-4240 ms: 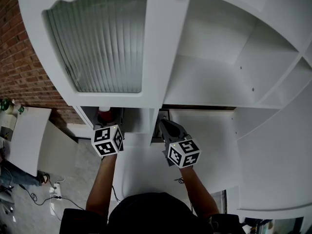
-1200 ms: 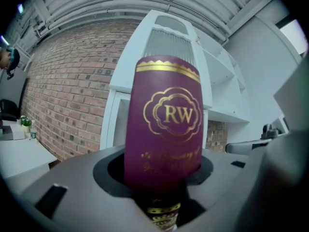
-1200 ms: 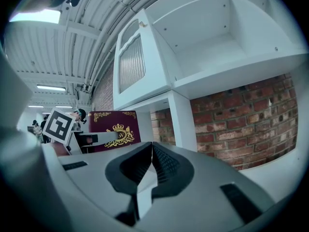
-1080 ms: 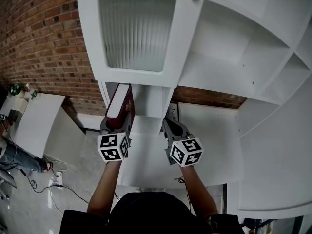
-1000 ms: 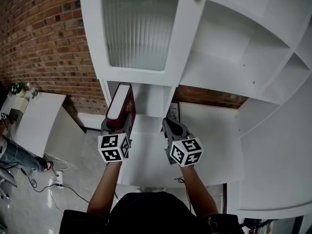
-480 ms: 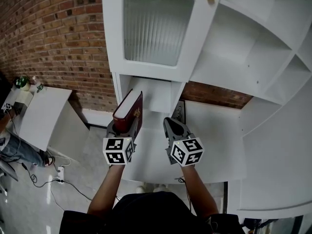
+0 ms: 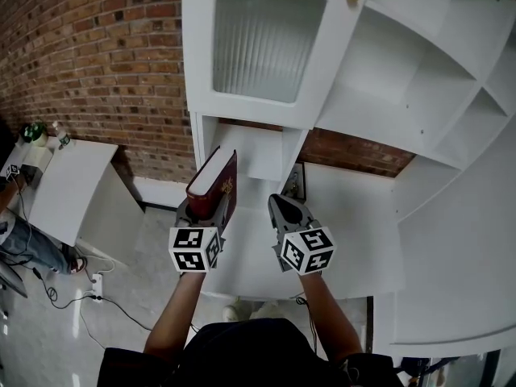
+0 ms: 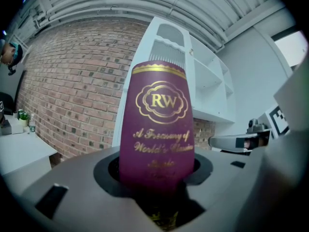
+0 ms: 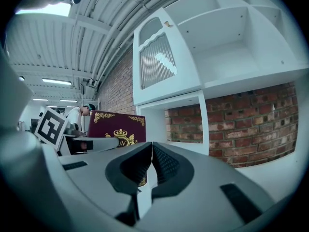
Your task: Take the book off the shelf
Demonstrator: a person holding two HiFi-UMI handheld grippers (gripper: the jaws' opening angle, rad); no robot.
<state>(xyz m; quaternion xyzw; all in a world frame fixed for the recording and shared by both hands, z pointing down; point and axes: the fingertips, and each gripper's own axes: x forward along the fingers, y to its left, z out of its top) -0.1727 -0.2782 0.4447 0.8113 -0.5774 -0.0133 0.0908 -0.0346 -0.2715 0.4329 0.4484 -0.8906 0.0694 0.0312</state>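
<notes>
Maroon book (image 7: pixel 214 184) upright in left claw (image 7: pixel 202 213), at 12 o'clock from it, outside the shelf (image 7: pixel 256 156) opening. Left claw view: clenched on both covers, spine facing back. Right claw view: right claw (image 9: pixel 150 166) pressed together, empty, book at 10 o'clock.

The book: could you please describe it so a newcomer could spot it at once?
Before the white shelf unit on the brick wall, find the left gripper. It grips an upright book: maroon with gold lettering, where everything near it is white or grey.
</notes>
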